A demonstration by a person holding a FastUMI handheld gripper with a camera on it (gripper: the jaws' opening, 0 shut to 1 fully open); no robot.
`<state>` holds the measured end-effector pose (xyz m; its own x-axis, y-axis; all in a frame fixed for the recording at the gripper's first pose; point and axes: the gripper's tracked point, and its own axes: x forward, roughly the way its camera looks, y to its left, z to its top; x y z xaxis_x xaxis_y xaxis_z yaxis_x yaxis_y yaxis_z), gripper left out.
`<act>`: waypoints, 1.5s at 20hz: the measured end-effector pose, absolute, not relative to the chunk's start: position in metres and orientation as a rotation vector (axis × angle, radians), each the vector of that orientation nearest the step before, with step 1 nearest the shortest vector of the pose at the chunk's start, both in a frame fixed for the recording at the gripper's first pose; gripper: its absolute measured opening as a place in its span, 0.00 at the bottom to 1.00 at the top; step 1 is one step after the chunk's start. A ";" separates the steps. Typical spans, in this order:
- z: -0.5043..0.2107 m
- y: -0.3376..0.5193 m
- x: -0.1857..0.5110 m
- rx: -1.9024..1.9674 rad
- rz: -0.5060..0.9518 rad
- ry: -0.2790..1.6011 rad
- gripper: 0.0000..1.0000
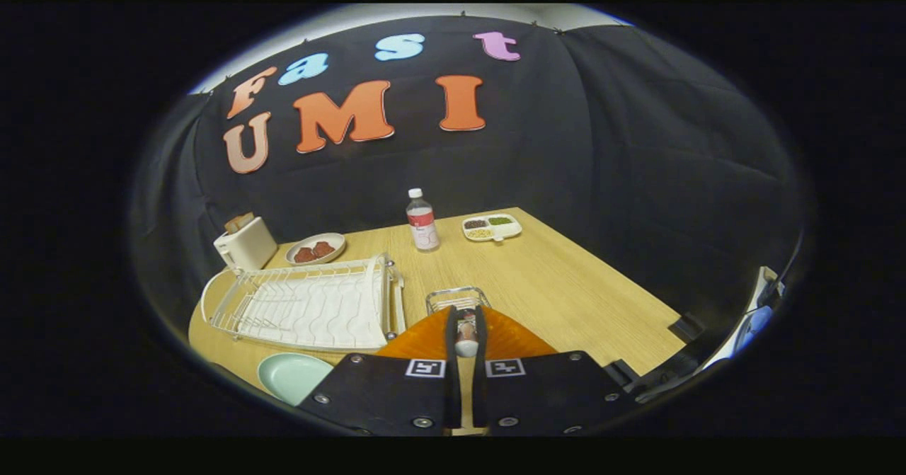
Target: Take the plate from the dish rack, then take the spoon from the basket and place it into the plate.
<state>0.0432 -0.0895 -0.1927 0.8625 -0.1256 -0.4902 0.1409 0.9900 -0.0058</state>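
Two fingers of my claw [466, 323] are pinching narrowly on the spoon [466, 339], its bowl sitting between them above the wooden table [559, 284]. Just beyond the tips I'm seeing the wire basket [457, 298]; left, the dish rack [311, 305], and nearer, the pale green plate [291, 376]. Farther off are standing a bottle [422, 220], toaster [245, 243] and compartment tray [492, 226].

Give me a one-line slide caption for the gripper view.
Claw shut on a white-handled spoon above the wire basket, with the pale green plate waiting beside the empty white dish rack.
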 end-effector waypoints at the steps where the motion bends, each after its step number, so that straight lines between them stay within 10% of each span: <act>1: -0.184 -0.087 0.038 0.033 -0.147 0.501 0.06; 30: -0.165 0.147 -0.072 0.084 0.246 0.533 0.06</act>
